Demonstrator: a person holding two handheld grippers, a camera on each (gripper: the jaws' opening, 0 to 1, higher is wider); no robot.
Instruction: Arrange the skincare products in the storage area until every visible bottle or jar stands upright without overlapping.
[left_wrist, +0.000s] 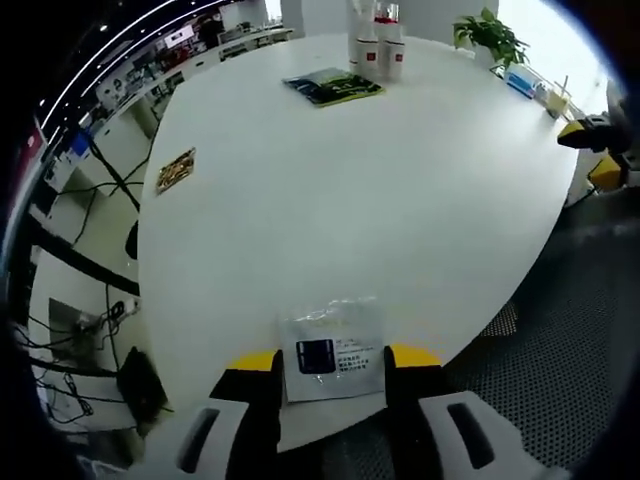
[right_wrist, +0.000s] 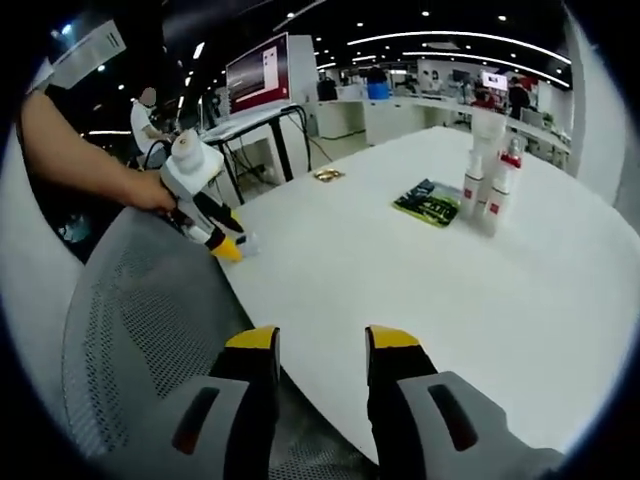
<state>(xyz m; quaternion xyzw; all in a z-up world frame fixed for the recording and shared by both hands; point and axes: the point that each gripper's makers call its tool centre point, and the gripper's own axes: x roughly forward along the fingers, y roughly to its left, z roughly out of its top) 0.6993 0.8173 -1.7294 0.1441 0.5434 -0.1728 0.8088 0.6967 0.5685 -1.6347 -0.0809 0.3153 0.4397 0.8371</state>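
In the left gripper view, a small golden packet (left_wrist: 176, 170) lies alone near the left edge of the white table (left_wrist: 400, 210). At the bottom, the left gripper (left_wrist: 334, 368) reaches over the near edge of the table, and its two yellow-tipped jaws close on a clear sachet with a dark label (left_wrist: 331, 352), which lies flat on the table between them. Further up, a green packet (left_wrist: 334, 87) lies flat, and just to the right of it the white skincare bottles with red labels (left_wrist: 378, 52) stand upright in a tight group at the far side. To the right of them a potted green plant (left_wrist: 490, 38) stands near the far edge, with some small items (left_wrist: 535, 88) beside it. At the right border, the yellow tip of the other gripper comes into the view.

In the right gripper view, a person's hand (right_wrist: 150, 192) holds the left gripper (right_wrist: 232, 246) at the left edge of the table (right_wrist: 420, 290), above a grey mesh chair (right_wrist: 130, 330). At the bottom, the right gripper (right_wrist: 321, 345) hovers over the near edge with the jaws apart and nothing between them. To the right, the green packet (right_wrist: 430, 203) lies flat, and beside it the bottles (right_wrist: 490, 185) stand upright, close together, well apart from both grippers.
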